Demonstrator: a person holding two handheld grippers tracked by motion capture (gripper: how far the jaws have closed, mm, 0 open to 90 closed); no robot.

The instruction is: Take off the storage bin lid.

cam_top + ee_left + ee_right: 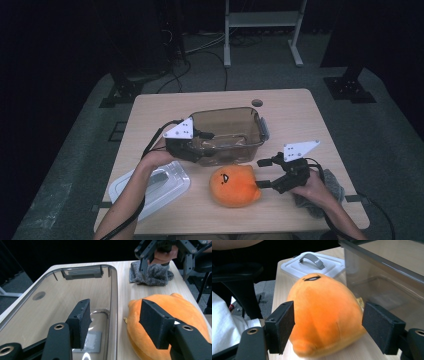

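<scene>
Toy: orange plush [234, 186] lies on its side near the table's front edge, just in front of the clear bin.
Right gripper: right gripper [260, 174] comes at the plush from the table's right side; jaws stand wide, one on each flank of the toy, pads not pressing. It looks lined up to take the plush.
Left gripper: left gripper [207, 146] hangs over the bin's near wall, jaws about half open, one inside the bin and one outside, gripping nothing.
Bin: clear plastic bin [255, 131] sits mid-table, open and empty, likely the place meant for the toy.
Lid: white lid with grey handle [170, 181] lies flat at the front left corner, set aside so the bin stays open.
Cloth: grey cloth [334, 186] lies by the right edge, under the right hand.
Right gripper view: shows the gap between each pad and the plush [325, 315], and the embroidered eye.
Left gripper view: shows the bin's [113, 305] bare floor with a label, a latch on its far wall, and the cloth [152, 275] beyond the plush [162, 315].
High view: gives the whole layout.
</scene>
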